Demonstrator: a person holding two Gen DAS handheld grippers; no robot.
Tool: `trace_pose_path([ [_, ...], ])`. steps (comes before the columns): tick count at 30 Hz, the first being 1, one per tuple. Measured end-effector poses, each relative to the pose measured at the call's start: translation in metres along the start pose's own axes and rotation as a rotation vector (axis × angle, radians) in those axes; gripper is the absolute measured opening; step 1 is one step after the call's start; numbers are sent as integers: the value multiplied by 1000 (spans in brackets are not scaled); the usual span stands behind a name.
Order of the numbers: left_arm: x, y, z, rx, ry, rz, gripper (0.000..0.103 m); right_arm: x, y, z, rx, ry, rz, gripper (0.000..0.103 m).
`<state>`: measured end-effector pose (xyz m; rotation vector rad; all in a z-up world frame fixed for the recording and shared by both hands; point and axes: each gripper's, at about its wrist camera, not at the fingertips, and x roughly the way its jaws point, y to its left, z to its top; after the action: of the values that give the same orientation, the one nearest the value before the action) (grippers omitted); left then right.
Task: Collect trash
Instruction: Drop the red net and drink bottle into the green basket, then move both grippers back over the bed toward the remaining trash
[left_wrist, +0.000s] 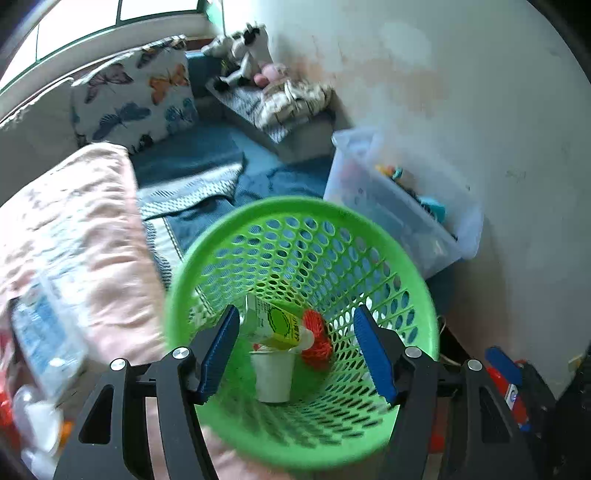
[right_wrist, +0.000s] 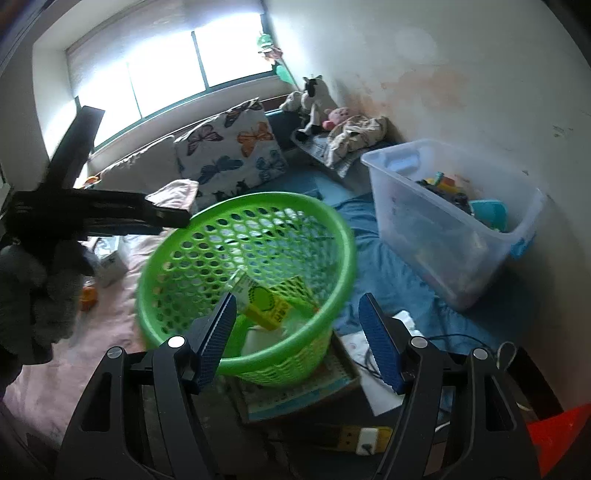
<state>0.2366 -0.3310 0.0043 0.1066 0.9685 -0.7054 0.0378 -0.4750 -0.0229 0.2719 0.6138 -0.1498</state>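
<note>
While both grippers stand with jaws apart and empty, the left gripper hangs over the green basket. Inside: yellow carton, white cup, red netting, partly overlapped. Right gripper nearby. Far right, clear bin, contents blurred.

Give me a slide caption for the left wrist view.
Open left tongs hang over the green mesh basket, with a yellow carton, white cup and red netting inside.

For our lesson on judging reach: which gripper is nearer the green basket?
Left. The left gripper hangs right over the basket, jaws open above the trash inside. The right gripper sits back, outside its near rim.
</note>
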Motion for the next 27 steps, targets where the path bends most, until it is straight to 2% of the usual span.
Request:
trace_pose_path([
  [8,-73,38,-42,-82,-103,48,62,-5,43,4,-58,8,92,71],
  [14,-117,78,-85,-143,-152,128,62,-2,79,6,-112,25,156,71],
  [27,-181,165,-159,-344,-221,231,62,11,155,8,-216,62,266,71],
])
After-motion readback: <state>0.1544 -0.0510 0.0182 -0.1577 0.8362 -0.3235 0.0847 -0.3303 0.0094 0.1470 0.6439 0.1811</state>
